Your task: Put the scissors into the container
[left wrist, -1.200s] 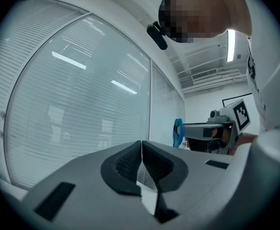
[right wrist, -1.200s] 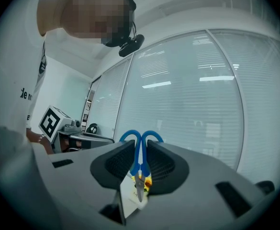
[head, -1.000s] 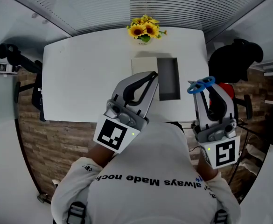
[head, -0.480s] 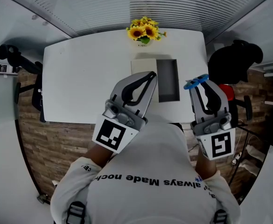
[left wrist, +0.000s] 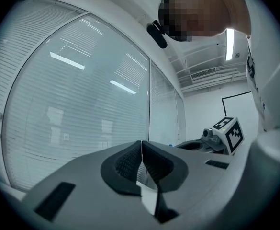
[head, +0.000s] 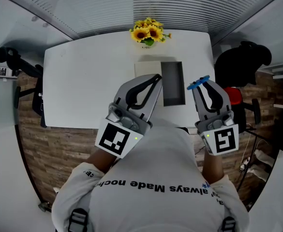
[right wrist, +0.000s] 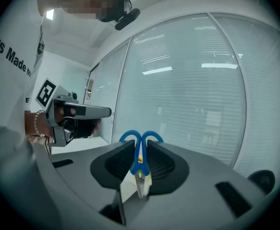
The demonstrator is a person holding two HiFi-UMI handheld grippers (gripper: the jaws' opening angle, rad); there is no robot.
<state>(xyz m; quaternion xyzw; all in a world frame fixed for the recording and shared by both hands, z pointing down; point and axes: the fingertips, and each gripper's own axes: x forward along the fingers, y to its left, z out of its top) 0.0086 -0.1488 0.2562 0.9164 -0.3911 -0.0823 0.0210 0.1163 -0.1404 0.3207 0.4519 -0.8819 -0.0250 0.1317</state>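
Blue-handled scissors sit clamped between the jaws of my right gripper, their handle loops poking out past the tips and the blades pointing back toward the gripper body. This gripper hangs over the table's right front corner, just right of the container, a long dark rectangular box open at the top. My left gripper is shut with nothing between its pads; its tips are beside the container's left wall in the head view.
A white table carries a vase of sunflowers at its far edge and a pale flat pad left of the container. Dark office chairs stand at the left and right. Glass walls with blinds fill both gripper views.
My right gripper with the scissors has come down and shifted left toward the container. The left gripper has stayed still.
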